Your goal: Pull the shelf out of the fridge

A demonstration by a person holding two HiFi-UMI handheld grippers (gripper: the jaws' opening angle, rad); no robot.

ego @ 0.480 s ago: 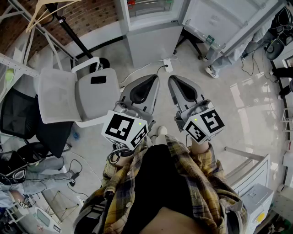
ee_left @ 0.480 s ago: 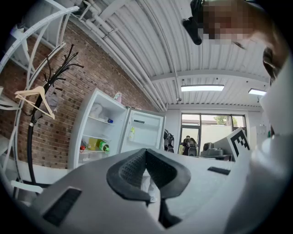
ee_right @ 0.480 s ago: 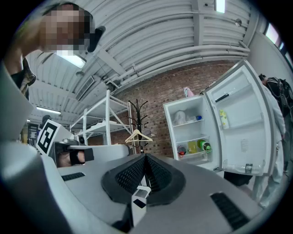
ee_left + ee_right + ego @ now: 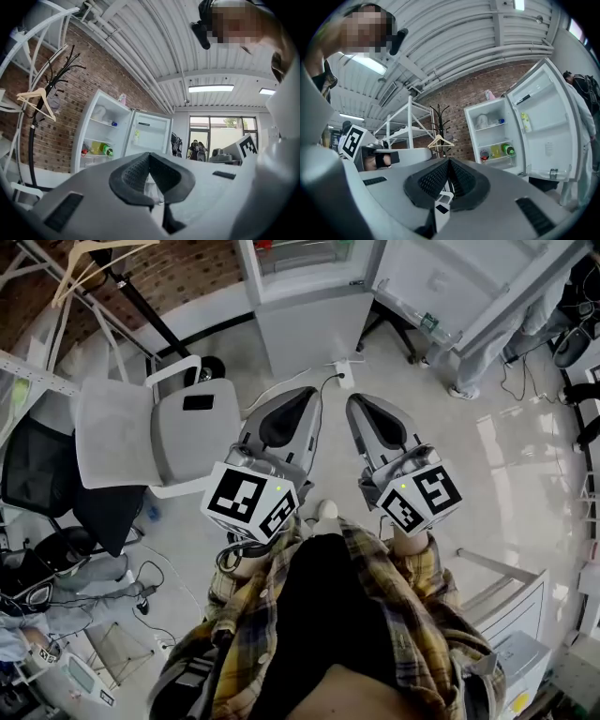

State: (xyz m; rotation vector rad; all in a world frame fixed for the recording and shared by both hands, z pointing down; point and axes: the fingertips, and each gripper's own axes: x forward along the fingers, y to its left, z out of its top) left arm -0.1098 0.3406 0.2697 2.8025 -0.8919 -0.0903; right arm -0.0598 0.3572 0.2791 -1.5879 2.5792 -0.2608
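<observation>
The white fridge [image 4: 309, 324] stands open some way ahead of me, its door [image 4: 469, 282] swung out to the right. In the left gripper view the fridge [image 4: 101, 136] shows a shelf [image 4: 99, 123] with a white container, and a lower shelf [image 4: 96, 154] with bottles. The right gripper view shows the same fridge [image 4: 494, 136] and shelf [image 4: 490, 126]. My left gripper [image 4: 307, 396] and right gripper [image 4: 357, 401] are held side by side at waist height, pointing at the fridge. Both are shut with nothing in them, far from any shelf.
A white office chair [image 4: 155, 432] stands to my left, with a black chair [image 4: 37, 474] beyond it. A power strip [image 4: 339, 371] and cable lie on the floor before the fridge. A coat rack [image 4: 42, 93] stands left of the fridge. A person [image 4: 469, 362] stands by the door.
Both grippers remain shut and side by side. The left one has drifted slightly left. The person's foot by the fridge door has shifted to the right.
</observation>
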